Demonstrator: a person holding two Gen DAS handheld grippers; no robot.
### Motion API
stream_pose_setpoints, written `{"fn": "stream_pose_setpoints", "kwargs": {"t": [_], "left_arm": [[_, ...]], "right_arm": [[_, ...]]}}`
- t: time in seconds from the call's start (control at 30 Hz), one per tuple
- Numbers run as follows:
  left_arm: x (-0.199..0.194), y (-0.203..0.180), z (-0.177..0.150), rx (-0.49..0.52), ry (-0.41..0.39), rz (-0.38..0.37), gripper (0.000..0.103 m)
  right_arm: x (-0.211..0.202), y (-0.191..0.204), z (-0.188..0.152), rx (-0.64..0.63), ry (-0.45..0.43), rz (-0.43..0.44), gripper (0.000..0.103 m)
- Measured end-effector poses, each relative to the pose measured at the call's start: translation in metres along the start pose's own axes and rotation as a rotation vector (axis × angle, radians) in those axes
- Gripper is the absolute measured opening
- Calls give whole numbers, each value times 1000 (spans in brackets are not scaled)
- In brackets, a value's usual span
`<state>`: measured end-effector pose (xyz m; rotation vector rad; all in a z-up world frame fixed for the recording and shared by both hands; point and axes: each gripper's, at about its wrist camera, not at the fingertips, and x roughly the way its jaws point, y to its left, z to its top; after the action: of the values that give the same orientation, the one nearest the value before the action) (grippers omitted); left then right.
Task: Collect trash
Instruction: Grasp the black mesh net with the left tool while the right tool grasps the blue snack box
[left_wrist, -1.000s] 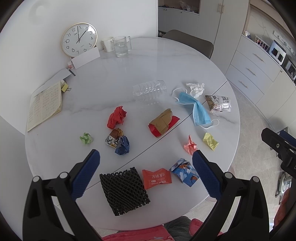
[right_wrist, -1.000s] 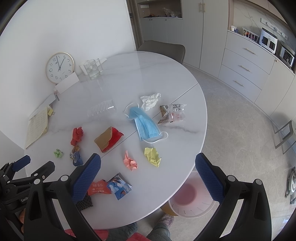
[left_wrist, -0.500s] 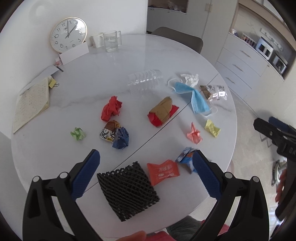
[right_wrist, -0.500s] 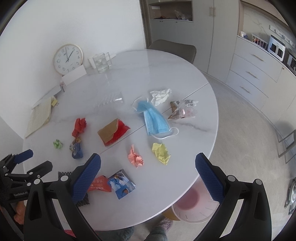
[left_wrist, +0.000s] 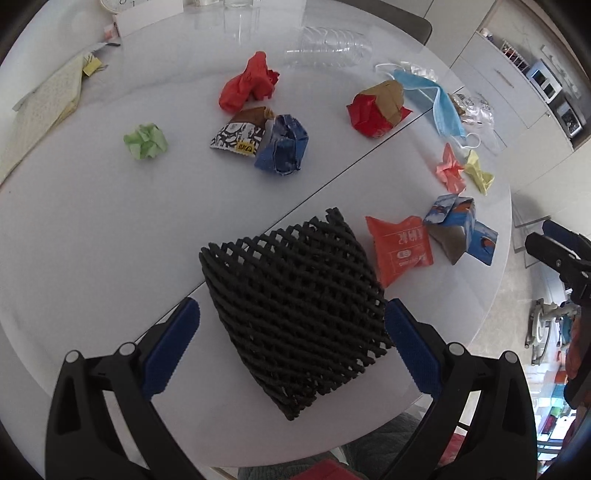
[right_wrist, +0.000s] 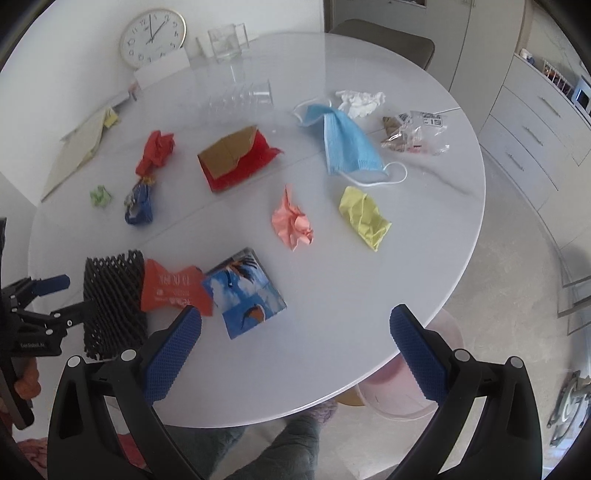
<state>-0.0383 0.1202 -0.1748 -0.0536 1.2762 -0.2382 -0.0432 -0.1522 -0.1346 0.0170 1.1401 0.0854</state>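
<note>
The clock (left_wrist: 118, 3) is being cut off by the top edge of the left wrist view, showing only its lower rim. The pink bin (right_wrist: 402, 395) is lying largely hidden beneath the near right rim of the table (right_wrist: 424, 258). The black foam net (right_wrist: 110, 302) is covering the left edge of the orange wrapper (right_wrist: 171, 290). Print on the clear wrapper (right_wrist: 421, 133) is appearing too small to read.
</note>
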Motion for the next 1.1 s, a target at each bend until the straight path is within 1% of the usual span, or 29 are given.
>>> {"fn": "stream_pose_setpoints", "kwargs": {"t": [0.17,0.27,0.37,0.4,0.47,0.5,0.57,0.63,0.67,0.73,0.77,0.8,0.83,0.87,0.93,1.0,1.03,1.1], "left_arm": [[9,28,3,-140,20,-130,96],[15,40,1,-191,31,-172,94],[21,46,-2,-225,57,-195,84],[23,45,-1,-227,64,-199,80],[26,40,1,-210,73,-195,79],[27,38,0,-199,73,-191,77],[29,32,2,-179,80,-179,70],[31,32,3,-182,82,-165,59],[31,32,5,-187,82,-159,55],[29,38,4,-197,78,-154,37],[28,41,5,-204,78,-157,32],[25,45,3,-206,76,-164,23],[23,47,4,-207,72,-173,15],[22,49,4,-202,72,-179,15],[20,48,3,-181,69,-172,14],[18,45,4,-150,67,-161,14],[16,44,4,-134,64,-164,14],[8,42,5,-105,55,-172,14]], "right_arm": [[11,1,0,19,25,12,101],[16,2,1,20,31,9,101],[19,2,1,22,35,10,101],[19,2,1,21,35,8,101],[20,2,2,15,33,2,101],[20,2,2,13,32,1,101],[21,1,4,8,31,4,101],[22,1,5,-2,32,22,101],[23,3,6,-19,30,34,101],[25,6,8,-58,31,48,101],[27,8,10,-81,34,68,101],[29,10,11,-95,38,83,101],[32,12,13,-119,44,106,101],[35,15,14,-150,47,129,101],[43,25,17,-221,63,136,101],[52,37,20,-305,80,124,95],[56,41,21,-333,88,110,93],[67,47,23,-375,112,82,84]]}}
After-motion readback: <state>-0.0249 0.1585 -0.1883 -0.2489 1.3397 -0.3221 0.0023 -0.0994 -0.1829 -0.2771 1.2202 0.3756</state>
